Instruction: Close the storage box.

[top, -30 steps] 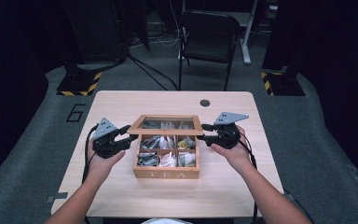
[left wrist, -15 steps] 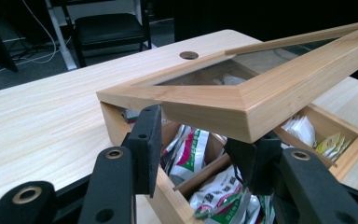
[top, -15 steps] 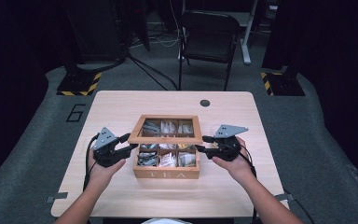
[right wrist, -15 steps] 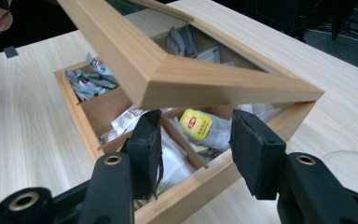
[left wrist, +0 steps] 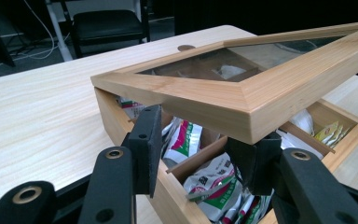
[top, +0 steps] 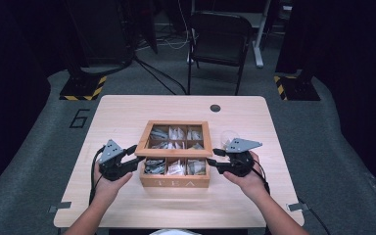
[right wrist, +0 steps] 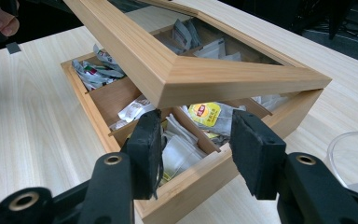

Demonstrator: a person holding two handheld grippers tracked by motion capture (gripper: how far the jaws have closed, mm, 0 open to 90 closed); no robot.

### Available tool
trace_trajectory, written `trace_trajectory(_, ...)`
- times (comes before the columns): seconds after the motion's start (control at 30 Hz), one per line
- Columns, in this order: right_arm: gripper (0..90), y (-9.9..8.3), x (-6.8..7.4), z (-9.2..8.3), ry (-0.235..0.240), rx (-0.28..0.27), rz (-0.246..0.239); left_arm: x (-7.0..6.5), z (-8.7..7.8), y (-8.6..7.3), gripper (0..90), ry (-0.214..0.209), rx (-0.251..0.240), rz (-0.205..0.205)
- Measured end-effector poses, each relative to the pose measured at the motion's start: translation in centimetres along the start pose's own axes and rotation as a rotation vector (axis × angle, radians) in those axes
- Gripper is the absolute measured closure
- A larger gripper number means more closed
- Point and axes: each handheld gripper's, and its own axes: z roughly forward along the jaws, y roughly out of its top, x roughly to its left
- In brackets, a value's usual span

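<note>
the wooden tea box (top: 175, 169) stands in the middle of the worktop (top: 127, 112), and its glass lid (top: 176, 138) hangs half open over the tea bags (right wrist: 205, 114). the lid could drop and bang on the box, or catch a tea bag that sticks up, if one side loses its support before the other. the left fingers (left wrist: 256, 163) are part spread; one pad sits under the lid corner and the other (left wrist: 145, 144) is beside the box wall, so it props, not pinches. the right fingers (right wrist: 256, 156) are also spread under the other corner, and i think they touch nothing, but the view is not clear there.
</note>
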Motion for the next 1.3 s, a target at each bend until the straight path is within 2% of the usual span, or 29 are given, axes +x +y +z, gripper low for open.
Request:
trace_trajectory(0.13,53.2,-0.1,0.3,-0.2,0.002,-0.006,-0.012,-0.1,0.1,-0.5,55.8,-0.002,0.003,-0.013)
trace_trajectory(0.33,53.2,-0.3,0.7,-0.5,-0.001,-0.012,-0.015,-0.2,0.0,-1.1,55.9,-0.002,0.024,0.014)
trace_trajectory(0.53,53.3,-0.5,1.1,-0.5,-0.001,-0.006,-0.023,-0.4,0.0,-1.6,55.9,-0.004,0.022,0.007)
trace_trajectory(0.7,53.9,-0.8,1.4,-0.3,-0.005,0.001,-0.006,-0.5,-0.1,-2.0,56.0,-0.007,0.026,0.003)
trace_trajectory(1.07,54.7,-1.9,2.0,-0.1,-0.002,0.008,0.002,-1.2,-0.2,-3.3,55.9,-0.016,0.039,0.012)
trace_trajectory(1.23,54.6,-2.4,2.1,0.1,0.0,0.014,0.003,-1.5,-0.3,-3.7,55.8,-0.012,0.035,0.023)
trace_trajectory(1.27,54.6,-2.5,2.1,0.1,0.0,0.016,0.013,-1.4,-0.5,-3.8,55.8,-0.021,0.049,0.029)
trace_trajectory(1.3,54.6,-2.6,2.1,0.2,0.001,0.015,0.007,-1.5,-0.4,-4.0,55.8,-0.015,0.036,0.022)
